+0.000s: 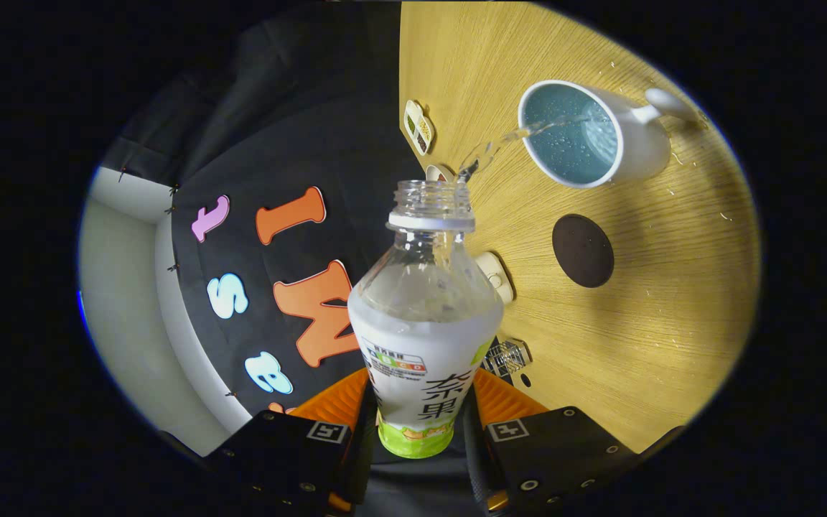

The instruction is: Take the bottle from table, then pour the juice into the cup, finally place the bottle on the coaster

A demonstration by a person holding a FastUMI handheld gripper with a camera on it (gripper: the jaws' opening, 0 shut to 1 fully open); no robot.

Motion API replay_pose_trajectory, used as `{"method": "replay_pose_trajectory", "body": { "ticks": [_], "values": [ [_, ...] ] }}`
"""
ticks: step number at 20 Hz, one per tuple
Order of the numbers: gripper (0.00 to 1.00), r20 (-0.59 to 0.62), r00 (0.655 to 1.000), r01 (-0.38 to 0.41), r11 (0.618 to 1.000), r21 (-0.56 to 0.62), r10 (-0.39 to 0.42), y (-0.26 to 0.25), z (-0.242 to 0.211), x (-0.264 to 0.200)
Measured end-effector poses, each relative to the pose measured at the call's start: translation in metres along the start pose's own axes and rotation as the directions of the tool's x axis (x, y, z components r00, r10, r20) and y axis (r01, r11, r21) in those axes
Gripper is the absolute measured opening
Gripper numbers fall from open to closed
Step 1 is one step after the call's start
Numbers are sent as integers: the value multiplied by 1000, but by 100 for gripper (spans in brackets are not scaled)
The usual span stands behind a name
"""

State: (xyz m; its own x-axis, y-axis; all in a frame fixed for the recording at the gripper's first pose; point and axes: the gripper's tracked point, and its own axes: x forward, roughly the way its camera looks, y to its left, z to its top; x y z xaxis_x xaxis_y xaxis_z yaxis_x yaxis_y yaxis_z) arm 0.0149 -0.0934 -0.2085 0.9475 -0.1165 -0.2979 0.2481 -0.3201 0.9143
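**Inspector:** While the black two-finger gripper (417,431) is clamped on the clear plastic bottle with its white and green label (421,345), both fingers pressing its lower body, a thin clear stream leaves the open neck.

**Assistant:** Where does it land?

**Inspector:** Inside the white mug with the blue interior (586,136), beyond the fingers on the wooden table (672,301). I advise holding the tilt steady; droplets already lie nearby. The dark round coaster (583,250) sits just beside the mug.

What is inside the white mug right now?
A clear stream from the open plastic bottle, clamped in the hand-held gripper, lands inside the white blue-lined mug; droplets show, but the liquid level is unclear.
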Motion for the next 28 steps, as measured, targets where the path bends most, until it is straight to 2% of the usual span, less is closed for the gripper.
{"method": "replay_pose_trajectory", "body": {
  "ticks": [28],
  "values": [
    [56,24,1000,-23,991,133,19,12,7,3]
  ]
}}
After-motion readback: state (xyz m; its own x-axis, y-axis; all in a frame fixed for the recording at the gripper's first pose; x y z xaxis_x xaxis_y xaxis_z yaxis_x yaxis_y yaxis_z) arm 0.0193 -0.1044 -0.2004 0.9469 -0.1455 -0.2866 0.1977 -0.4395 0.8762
